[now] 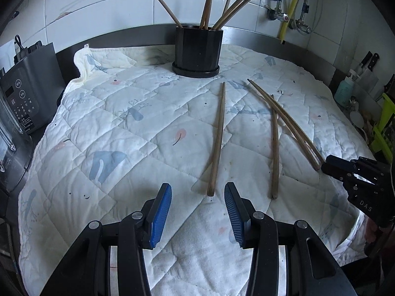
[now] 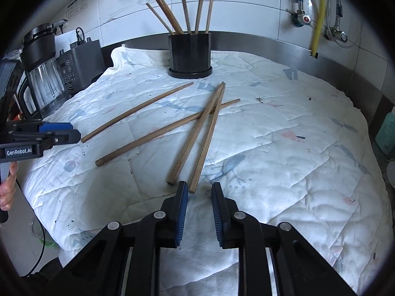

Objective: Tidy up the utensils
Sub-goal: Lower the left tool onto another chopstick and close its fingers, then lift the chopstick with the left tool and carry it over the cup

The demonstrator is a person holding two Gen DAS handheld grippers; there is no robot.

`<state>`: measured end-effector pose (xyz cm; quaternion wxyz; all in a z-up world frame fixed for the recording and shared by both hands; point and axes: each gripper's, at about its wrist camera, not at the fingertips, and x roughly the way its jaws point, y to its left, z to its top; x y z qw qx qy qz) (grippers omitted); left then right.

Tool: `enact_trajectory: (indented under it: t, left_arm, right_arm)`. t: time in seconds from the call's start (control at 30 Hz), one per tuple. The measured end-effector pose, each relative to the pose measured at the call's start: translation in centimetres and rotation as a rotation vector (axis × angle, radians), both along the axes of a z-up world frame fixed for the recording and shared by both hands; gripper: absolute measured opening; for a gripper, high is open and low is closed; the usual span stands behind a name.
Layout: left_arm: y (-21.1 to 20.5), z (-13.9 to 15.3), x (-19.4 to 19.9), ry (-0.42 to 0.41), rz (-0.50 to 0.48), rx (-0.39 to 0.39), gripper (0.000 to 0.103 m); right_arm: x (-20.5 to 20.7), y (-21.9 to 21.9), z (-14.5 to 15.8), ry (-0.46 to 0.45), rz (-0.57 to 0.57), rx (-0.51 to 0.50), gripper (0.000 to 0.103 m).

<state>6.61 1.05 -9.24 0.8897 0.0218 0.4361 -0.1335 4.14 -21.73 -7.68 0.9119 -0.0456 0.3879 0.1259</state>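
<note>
Several loose wooden chopsticks lie on a white quilted cloth [image 1: 118, 128]. A black holder [image 1: 197, 49] [image 2: 189, 51] stands at the back with several chopsticks upright in it. My left gripper [image 1: 197, 187] is open and low over the cloth. The near end of one chopstick [image 1: 218, 138] lies between its tips, untouched. My right gripper [image 2: 200, 185] is open with a narrow gap. The end of one chopstick [image 2: 207, 143] of a crossed pair sits between its tips beside the left pad. From the left wrist view the right gripper [image 1: 325, 166] is at the pair's ends; the left gripper [image 2: 74, 133] shows at the left edge.
A blender and a dark appliance [image 2: 42, 74] [image 1: 22, 98] stand left of the cloth. Right of it are a teal bottle [image 1: 344, 91], knives and a green rack [image 1: 385, 123]. Pipes and valves [image 2: 318, 19] run on the tiled wall. A hand [image 2: 7, 190] holds the left gripper's handle.
</note>
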Motion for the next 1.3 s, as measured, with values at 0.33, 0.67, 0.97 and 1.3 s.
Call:
enact_trajectory:
  t: [0.33, 0.67, 0.97, 1.3]
  left_arm:
    - [-0.3, -1.1, 0.5, 0.001, 0.003, 0.009, 0.048]
    - [-1.8, -1.6, 1.4, -0.035, -0.015, 0.031, 0.042]
    - [-4.3, -1.9, 1.8, -0.071, -0.074, 0.085, 0.010]
    - [-3.6, 0.3, 2.1, -0.099, -0.067, 0.038, 0.007]
  right_arm:
    - [1.1, -0.1, 0.0, 0.001, -0.036, 0.032, 0.020]
    - [2.5, 0.4, -0.3, -0.008, -0.052, 0.050, 0.020]
    - [3.0, 0.3, -0.4, -0.003, -0.064, 0.071, 0.012]
    - [2.5, -0.2, 0.7, -0.031, -0.073, 0.076, 0.009]
